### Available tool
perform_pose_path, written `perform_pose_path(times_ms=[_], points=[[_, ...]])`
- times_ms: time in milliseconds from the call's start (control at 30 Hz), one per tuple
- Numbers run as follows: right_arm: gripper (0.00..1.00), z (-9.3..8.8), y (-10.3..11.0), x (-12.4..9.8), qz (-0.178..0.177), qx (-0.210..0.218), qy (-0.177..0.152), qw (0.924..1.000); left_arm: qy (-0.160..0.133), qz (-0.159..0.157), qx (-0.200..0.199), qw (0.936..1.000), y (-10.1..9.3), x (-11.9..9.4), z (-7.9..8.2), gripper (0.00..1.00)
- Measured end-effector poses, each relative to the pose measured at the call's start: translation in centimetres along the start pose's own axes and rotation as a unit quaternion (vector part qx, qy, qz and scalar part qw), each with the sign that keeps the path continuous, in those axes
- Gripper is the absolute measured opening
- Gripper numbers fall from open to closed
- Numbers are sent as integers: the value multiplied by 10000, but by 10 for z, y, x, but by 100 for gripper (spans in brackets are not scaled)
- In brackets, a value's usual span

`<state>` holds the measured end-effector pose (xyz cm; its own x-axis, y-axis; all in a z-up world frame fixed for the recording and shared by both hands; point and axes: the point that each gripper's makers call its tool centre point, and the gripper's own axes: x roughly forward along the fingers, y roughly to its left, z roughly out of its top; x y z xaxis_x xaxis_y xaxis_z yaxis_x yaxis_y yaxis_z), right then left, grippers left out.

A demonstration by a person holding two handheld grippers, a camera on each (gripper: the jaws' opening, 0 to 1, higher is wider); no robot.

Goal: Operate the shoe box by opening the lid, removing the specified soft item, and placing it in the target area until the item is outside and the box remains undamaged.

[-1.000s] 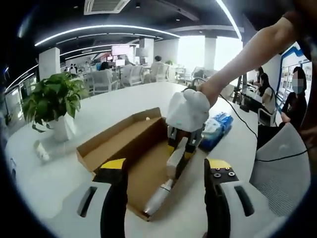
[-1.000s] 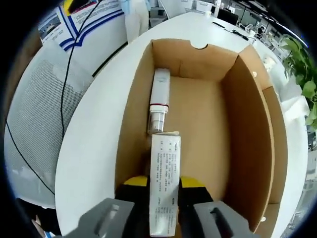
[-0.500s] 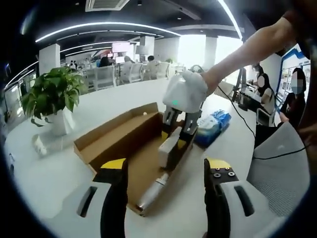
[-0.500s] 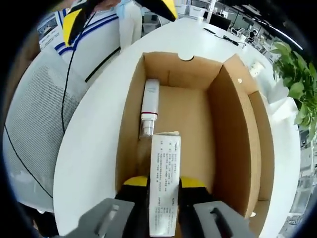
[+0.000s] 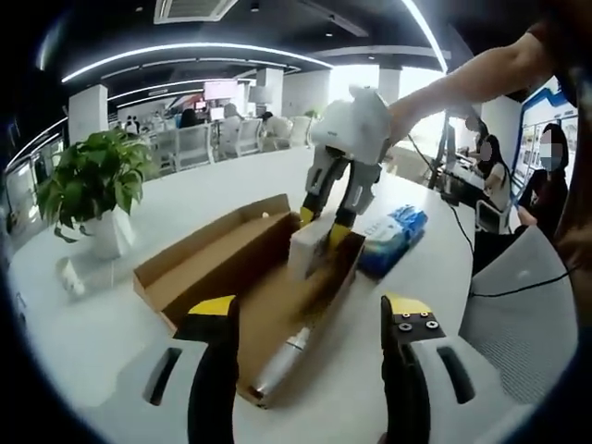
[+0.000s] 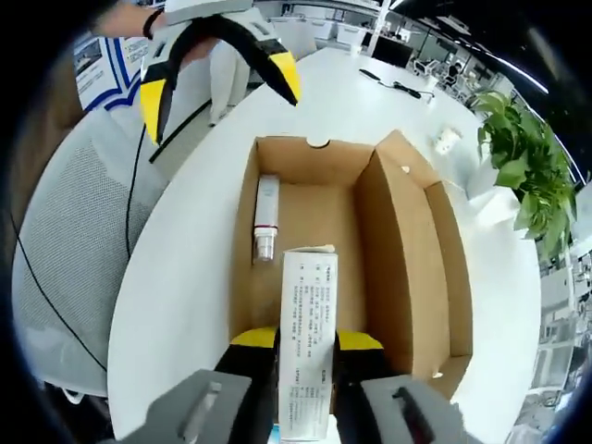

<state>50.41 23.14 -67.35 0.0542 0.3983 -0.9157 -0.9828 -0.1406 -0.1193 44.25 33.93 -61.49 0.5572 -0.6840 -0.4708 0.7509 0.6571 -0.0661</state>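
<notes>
An open brown shoe box [image 5: 208, 268] lies on the white table, its lid folded out to the left. My right gripper [image 5: 328, 217] hangs over the box's far end, shut on a white printed carton [image 5: 310, 252] lifted above the floor of the box. From above, the same carton [image 6: 308, 324] stands between the right gripper's [image 6: 307, 340] yellow-tipped jaws over the box [image 6: 407, 268]. A white tube [image 6: 266, 217] lies along the box's inner wall. My left gripper [image 5: 310, 307] stands open short of the box's near end, holding nothing, and shows as the left gripper [image 6: 219, 92] beyond the box.
A blue pack of wipes [image 5: 393, 236] lies right of the box. A potted plant [image 5: 92, 180] stands at the left, and a grey mesh chair [image 6: 55, 268] sits at the table's edge. A person's arm [image 5: 472, 79] reaches in from the right. A small white cup [image 6: 447, 139] stands farther off.
The right gripper has risen with the carton, lifting it clear of the box floor and toward the far end. The tube stays in the box. The left gripper has hardly moved.
</notes>
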Motion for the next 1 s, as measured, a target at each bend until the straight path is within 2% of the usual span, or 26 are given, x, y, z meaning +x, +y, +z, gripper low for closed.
perform_pose_path(times_ms=[233, 333, 500, 667, 1000], points=[[17, -10, -2, -26, -174, 132, -7, 9998, -47, -100, 93, 9999, -8, 6, 11, 62], [17, -20, 0, -38, -248, 166, 36, 9995, -79, -139, 122, 9998, -12, 8, 15, 63], [17, -40, 1, -55, -370, 298, 115, 9988, -110, -209, 183, 9996, -19, 11, 22, 63], [17, -69, 8, -71, -485, 511, 228, 9973, -73, -285, 208, 9993, -22, 18, 20, 63], [17, -119, 23, -84, -567, 869, 386, 9939, -58, -417, 287, 9987, -31, 29, 27, 63]])
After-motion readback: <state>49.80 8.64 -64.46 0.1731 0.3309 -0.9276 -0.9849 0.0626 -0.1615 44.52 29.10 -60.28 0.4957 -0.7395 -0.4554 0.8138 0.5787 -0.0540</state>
